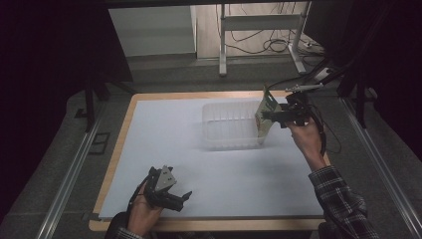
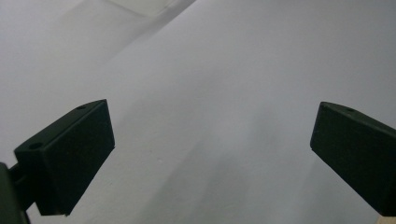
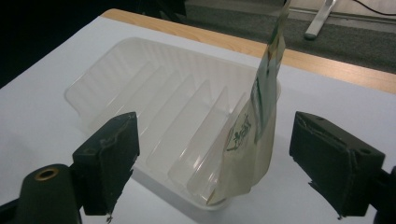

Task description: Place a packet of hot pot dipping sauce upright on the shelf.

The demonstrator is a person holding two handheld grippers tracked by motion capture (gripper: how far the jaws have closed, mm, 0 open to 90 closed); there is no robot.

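Tabletop (image 1: 164, 144) covered by one white sheet, with a wooden border showing at its edges, seen from above. On it sits one clear plastic tray (image 1: 230, 127), rectangular, ribbed along its floor with raised dividers, placed toward the far right part of the sheet. One flat pouch (image 1: 264, 115), pale with green printing, stands upright and tilted at the tray's right end; from the right gripper view its lower edge rests inside the tray against the last divider and the end wall, while its top rises well above the rim.

Two grippers appear, one in each hand. The right gripper (image 1: 278, 115) is held up at the tray's right end, level with the pouch; in the right gripper view its fingers (image 3: 109, 154) are spread wide, one on each side of the pouch and apart from it. The left gripper (image 1: 183, 198) lies low near the front left of the sheet, well apart from the tray; its fingers (image 2: 70, 158) are also spread wide, with bare white sheet between them.

Open sheet lies in front of the tray and all across the left half. The tray's far wall sits near the far edge of the tabletop, and the right hand (image 1: 304, 137) hangs over the right edge. Grey floor (image 1: 59, 149) surrounds the tabletop.
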